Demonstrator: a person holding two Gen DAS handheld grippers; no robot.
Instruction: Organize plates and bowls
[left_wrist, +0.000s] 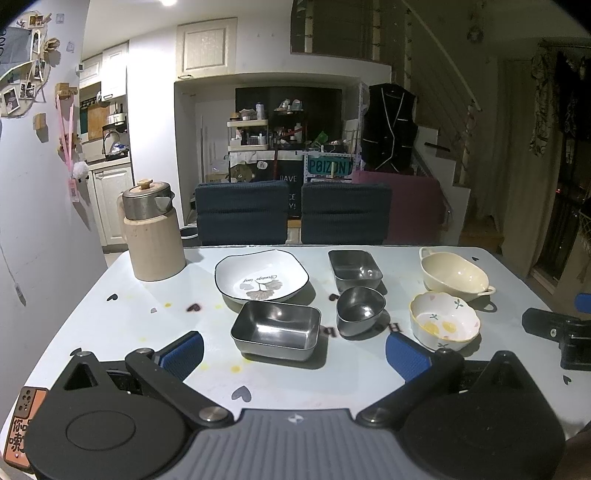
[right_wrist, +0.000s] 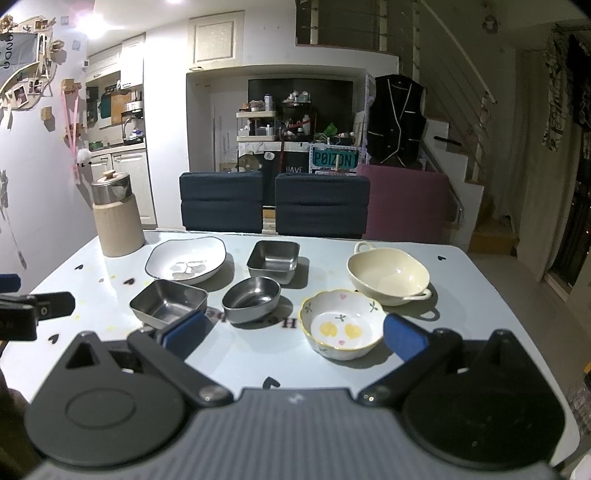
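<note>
On the pale table (left_wrist: 129, 325) stand a white leaf-print plate (left_wrist: 261, 279), a near steel rectangular tray (left_wrist: 276, 329), a far steel tray (left_wrist: 354, 269), a rounded steel bowl (left_wrist: 360, 310), a cream handled bowl (left_wrist: 456, 275) and a flowered scalloped bowl (left_wrist: 445, 320). My left gripper (left_wrist: 295, 354) is open and empty, just before the near tray. My right gripper (right_wrist: 293, 336) is open and empty, with the flowered bowl (right_wrist: 341, 325) between its fingers' line and the near tray (right_wrist: 168, 302) by its left finger. The plate (right_wrist: 186, 260), round steel bowl (right_wrist: 251, 299), far tray (right_wrist: 273, 260) and cream bowl (right_wrist: 388, 275) lie beyond.
A wooden-sleeved steel kettle (left_wrist: 153, 230) stands at the table's far left corner. Two dark blue chairs (left_wrist: 242, 212) and a purple chair (left_wrist: 415, 206) line the far edge. A wall (left_wrist: 40, 221) runs along the left side. The right gripper's body (left_wrist: 561, 332) shows at the right edge.
</note>
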